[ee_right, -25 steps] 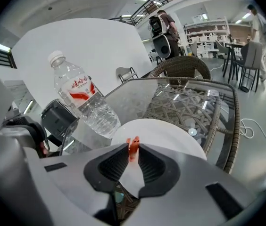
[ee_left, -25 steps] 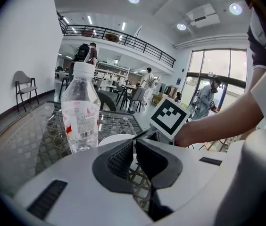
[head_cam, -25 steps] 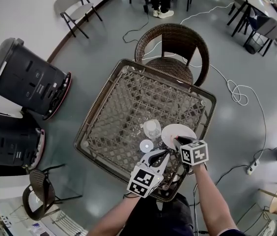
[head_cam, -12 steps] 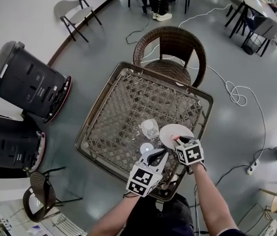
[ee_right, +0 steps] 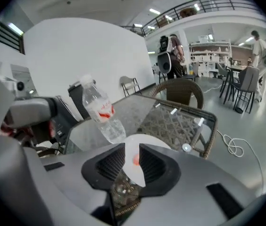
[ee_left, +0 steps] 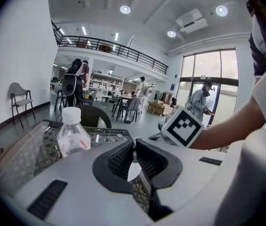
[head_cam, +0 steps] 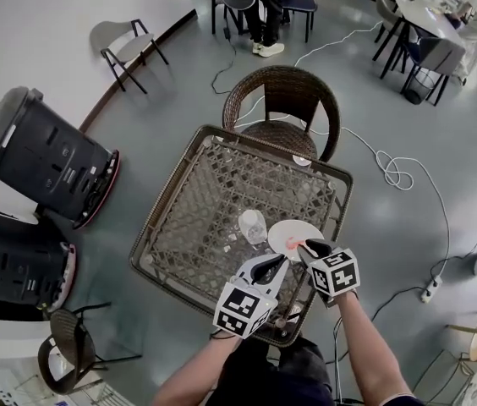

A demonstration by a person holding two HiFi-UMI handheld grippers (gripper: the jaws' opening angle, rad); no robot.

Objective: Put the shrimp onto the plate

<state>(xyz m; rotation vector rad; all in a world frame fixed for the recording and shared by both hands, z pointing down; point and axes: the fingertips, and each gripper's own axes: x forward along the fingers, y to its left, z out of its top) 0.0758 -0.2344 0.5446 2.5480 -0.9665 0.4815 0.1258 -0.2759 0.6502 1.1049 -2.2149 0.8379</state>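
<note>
While the shrimp (head_cam: 293, 244) lies on the white plate (head_cam: 302, 227) on the wicker desk (head_cam: 205, 201), the right hand-held gripper (head_cam: 310, 249) hovers at the plate's near edge, its jaws slightly apart with nothing between them. The left hand-held gripper (head_cam: 271, 267) is just beside it, jaw tips together and empty. A clear bottle (head_cam: 253, 225) stands upright just left of the plate.

I see the shrimp (head_cam: 293, 242) on the plate (head_cam: 299, 228) by the bench's (head_cam: 205, 201) right edge, bottle (head_cam: 252, 225) just left.
</note>
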